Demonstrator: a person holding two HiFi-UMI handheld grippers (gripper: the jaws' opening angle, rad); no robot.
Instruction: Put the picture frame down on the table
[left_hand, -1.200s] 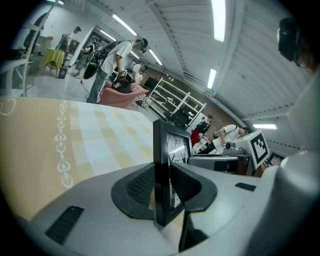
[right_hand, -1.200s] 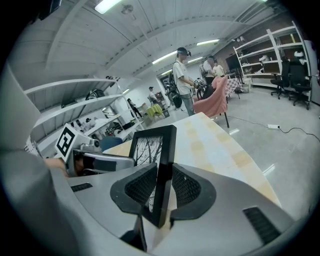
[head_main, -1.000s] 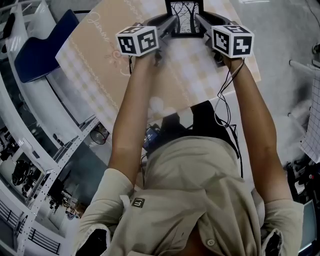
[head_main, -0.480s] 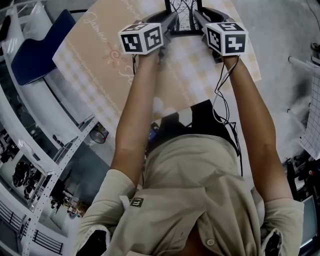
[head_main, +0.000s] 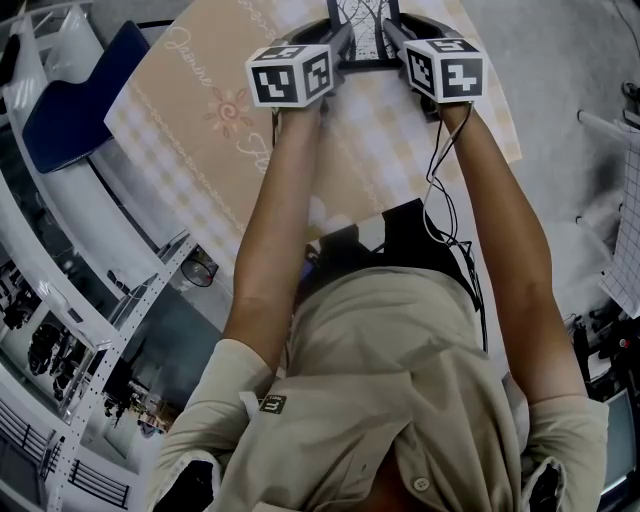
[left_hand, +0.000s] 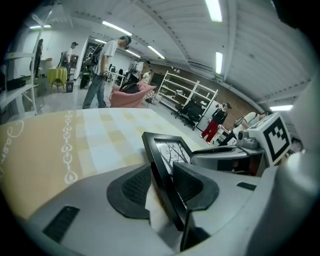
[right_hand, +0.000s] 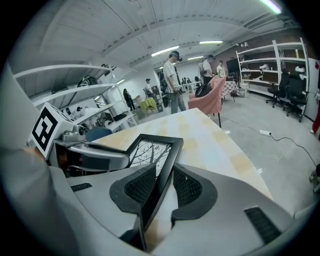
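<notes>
Left gripper (left_hand: 162, 174): jaws have just been opening and now stand spread, with the left edge of the picture frame (left_hand: 169, 150) between the pads. Right gripper (right_hand: 161, 184): jaws straddle the opposite edge, a slit of light beside the outer pad. Frame rests tilted on the checked tablecloth (head_main: 200, 130).

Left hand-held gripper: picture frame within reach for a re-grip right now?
Probably yes. The left hand-held gripper has just been opening its jaws, and an edge of the picture frame stands between the pads with nothing else there; closing should catch it.
</notes>
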